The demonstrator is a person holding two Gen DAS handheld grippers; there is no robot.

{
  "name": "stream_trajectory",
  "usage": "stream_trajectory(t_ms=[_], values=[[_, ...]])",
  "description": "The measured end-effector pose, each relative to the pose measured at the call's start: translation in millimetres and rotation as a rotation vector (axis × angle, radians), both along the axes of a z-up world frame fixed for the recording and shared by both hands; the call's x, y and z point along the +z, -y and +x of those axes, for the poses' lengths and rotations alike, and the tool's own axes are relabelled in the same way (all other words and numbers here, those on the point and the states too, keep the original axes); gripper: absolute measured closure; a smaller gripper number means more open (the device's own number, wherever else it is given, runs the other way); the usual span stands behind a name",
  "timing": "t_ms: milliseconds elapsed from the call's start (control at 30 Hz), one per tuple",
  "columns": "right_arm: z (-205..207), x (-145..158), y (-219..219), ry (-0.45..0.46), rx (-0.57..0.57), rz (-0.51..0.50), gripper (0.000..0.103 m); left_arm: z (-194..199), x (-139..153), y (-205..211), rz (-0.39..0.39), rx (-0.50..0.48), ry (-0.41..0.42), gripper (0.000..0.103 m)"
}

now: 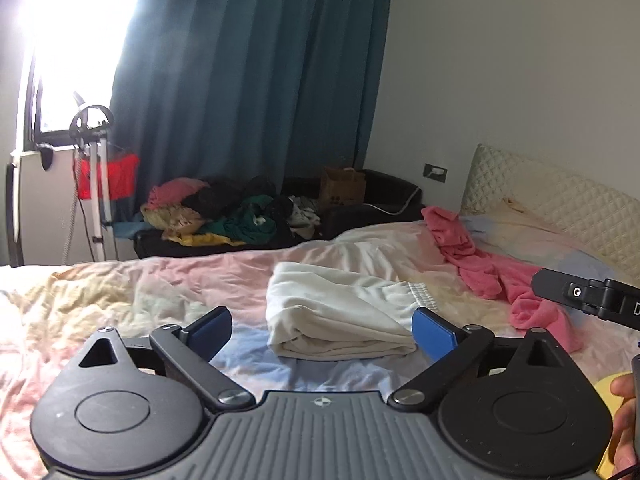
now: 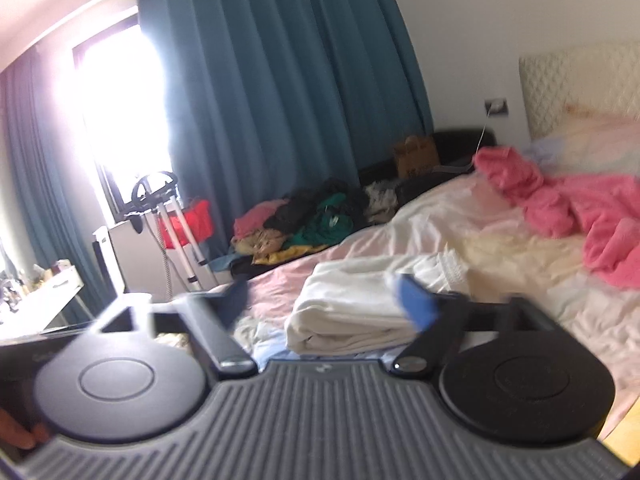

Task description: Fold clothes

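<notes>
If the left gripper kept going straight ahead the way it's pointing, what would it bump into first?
Probably the folded white garment on the bed. The left gripper is open and empty, aimed slightly downward at that bundle, which sits right between its blue fingers. Depth is hard to judge here.

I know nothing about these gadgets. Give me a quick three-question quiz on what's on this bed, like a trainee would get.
1. True or false: the folded white cotton garment lies on the pastel bedsheet, gripped by neither tool.
2. Which lies nearer the quilted cream headboard: A) the white garment, B) the crumpled pink fleece garment?
3. Are the jaws of the left gripper and right gripper spread or closed?

Key: 1 true; 2 B; 3 spread, both empty.
</notes>
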State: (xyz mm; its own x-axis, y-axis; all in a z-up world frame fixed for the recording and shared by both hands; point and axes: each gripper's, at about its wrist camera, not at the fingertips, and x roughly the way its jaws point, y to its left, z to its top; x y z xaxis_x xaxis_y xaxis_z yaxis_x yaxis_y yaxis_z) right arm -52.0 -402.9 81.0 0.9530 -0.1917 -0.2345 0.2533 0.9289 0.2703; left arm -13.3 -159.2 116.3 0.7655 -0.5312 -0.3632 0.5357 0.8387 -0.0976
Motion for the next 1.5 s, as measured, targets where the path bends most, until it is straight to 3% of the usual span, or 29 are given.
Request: stream_trajectory(t_ms=[133,333,633,967,1500], values=[[-8,-9,-14,0.012,-0.003,-0.027,0.003,-17,-3,-12,-0.029,-0.005,0.016,0.001],[-4,-32,-26,0.009,-0.001,-0.049,0.003,-26,-18,-17,-0.01,0.027,0.054,0.0],[9,-65,-39,-0.01,-0.034,-0.081,0.003,-13,-48,-21,-0.02,0.018,0.034,0.0],[27,-90,-44,-0.037,-0.075,-0.115,0.003,10,-74,-16,0.035,0.068,0.021,0.001],[31,-100,-42,-0.042,-0.088,-0.097,0.003,17,-93,-15,0.051,0.104,-0.008,0.001]])
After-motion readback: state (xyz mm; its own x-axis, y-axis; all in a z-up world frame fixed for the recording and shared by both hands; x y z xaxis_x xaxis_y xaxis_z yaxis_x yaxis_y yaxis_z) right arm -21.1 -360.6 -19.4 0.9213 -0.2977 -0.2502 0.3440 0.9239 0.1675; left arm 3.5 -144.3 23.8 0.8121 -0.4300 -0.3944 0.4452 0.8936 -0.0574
